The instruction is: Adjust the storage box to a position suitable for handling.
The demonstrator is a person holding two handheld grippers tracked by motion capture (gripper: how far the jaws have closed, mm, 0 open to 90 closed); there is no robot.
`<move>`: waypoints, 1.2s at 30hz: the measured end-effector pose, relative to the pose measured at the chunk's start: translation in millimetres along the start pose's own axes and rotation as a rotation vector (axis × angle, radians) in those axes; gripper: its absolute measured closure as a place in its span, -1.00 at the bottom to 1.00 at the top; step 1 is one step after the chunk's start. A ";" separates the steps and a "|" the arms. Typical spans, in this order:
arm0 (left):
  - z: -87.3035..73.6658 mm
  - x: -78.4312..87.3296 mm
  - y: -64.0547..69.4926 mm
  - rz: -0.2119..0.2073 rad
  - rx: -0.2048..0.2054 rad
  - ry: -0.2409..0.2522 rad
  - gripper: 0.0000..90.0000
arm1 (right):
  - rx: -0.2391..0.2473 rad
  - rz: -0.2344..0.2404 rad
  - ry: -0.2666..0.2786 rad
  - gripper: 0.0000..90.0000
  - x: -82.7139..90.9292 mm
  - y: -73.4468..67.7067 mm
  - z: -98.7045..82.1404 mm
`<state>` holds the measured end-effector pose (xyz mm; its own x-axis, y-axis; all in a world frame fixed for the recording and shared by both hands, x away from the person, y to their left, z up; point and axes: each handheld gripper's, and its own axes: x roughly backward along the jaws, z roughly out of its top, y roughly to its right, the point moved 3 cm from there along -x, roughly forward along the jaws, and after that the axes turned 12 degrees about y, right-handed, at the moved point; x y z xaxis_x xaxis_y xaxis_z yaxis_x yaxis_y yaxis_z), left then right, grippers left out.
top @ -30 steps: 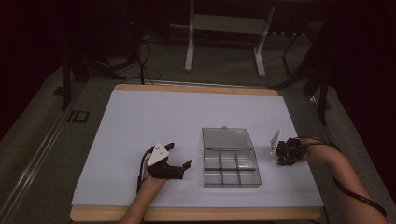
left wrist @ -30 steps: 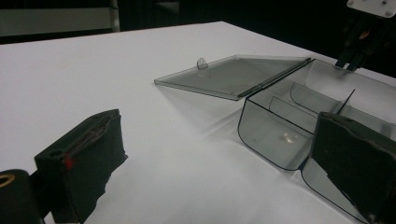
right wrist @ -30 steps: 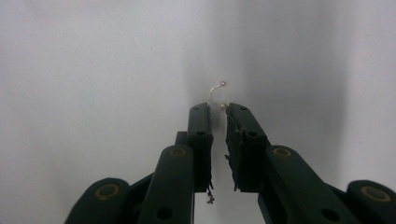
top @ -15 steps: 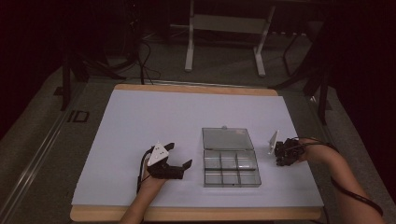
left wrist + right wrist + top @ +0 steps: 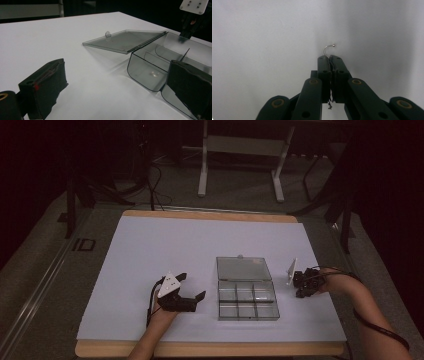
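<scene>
Right gripper [image 5: 331,58] pinches what looks like a small wire hook [image 5: 327,49]; left gripper [image 5: 190,287] rests spread wide beside an open compartment box [image 5: 247,301].

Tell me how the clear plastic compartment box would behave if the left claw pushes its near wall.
The clear plastic compartment box looks thin-walled and empty, so probably light; it would likely slide on the smooth white sheet. Its open lid might flap.

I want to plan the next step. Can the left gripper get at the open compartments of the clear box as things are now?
Probably yes. The left gripper is open beside the clear box, whose lid lies folded back flat, with bare white table surface between them.
</scene>
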<state>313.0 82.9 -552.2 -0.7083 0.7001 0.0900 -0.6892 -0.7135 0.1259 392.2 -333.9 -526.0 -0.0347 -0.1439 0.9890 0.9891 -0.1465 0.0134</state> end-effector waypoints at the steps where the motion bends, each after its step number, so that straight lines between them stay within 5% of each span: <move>1: 0.0 -0.1 0.0 0.000 -0.001 -0.001 -0.93 | 0.003 0.003 0.000 0.93 0.0 -0.6 0.1; 36: 0.0 0.0 -0.5 0.001 0.007 0.001 -0.93 | 0.061 -0.011 0.047 0.93 43.2 -16.6 28.9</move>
<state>313.3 83.2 -552.3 -0.7094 0.6992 0.0888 -0.6872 -0.7142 0.1328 378.5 -309.4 -479.2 -0.0508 -0.1888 0.9807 0.9955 -0.0885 0.0345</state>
